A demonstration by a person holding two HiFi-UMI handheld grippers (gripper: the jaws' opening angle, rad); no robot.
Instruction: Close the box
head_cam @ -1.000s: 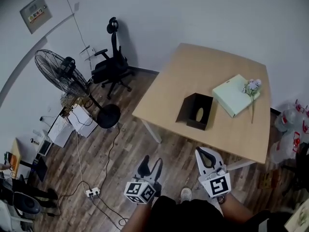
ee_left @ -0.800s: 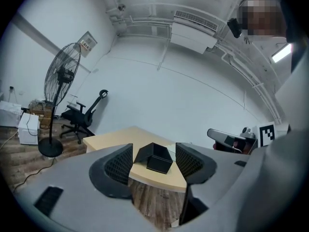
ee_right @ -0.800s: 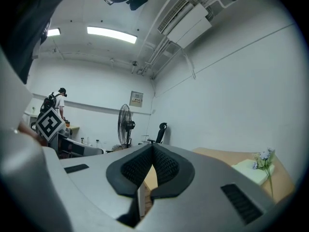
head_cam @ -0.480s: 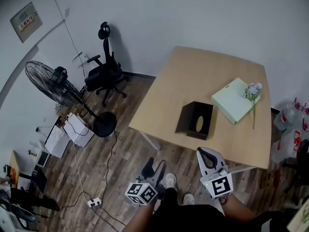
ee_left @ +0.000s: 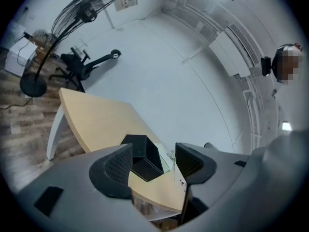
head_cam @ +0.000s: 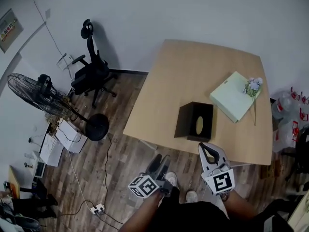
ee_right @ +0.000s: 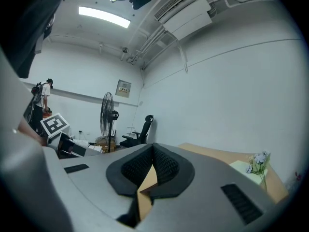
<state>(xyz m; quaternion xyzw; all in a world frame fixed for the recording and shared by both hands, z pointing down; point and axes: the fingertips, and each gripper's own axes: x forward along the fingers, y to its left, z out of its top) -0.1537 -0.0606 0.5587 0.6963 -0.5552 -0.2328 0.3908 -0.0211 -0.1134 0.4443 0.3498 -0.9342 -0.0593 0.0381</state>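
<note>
Head view showed one box (head_cam: 194,121), one lid (head_cam: 235,96) at its 2 o'clock, one flower (head_cam: 253,88); left gripper (head_cam: 161,159) gaped empty, right gripper (head_cam: 207,147) was closed.

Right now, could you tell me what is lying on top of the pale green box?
A sprig of pale flowers lies on the right corner of the green box, its stem running past the edge over the table. Anything inside or under that box is covered.

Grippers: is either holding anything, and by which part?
Nothing is held. The left gripper is open and empty; the right gripper is shut on nothing. The box sits untouched.
</note>
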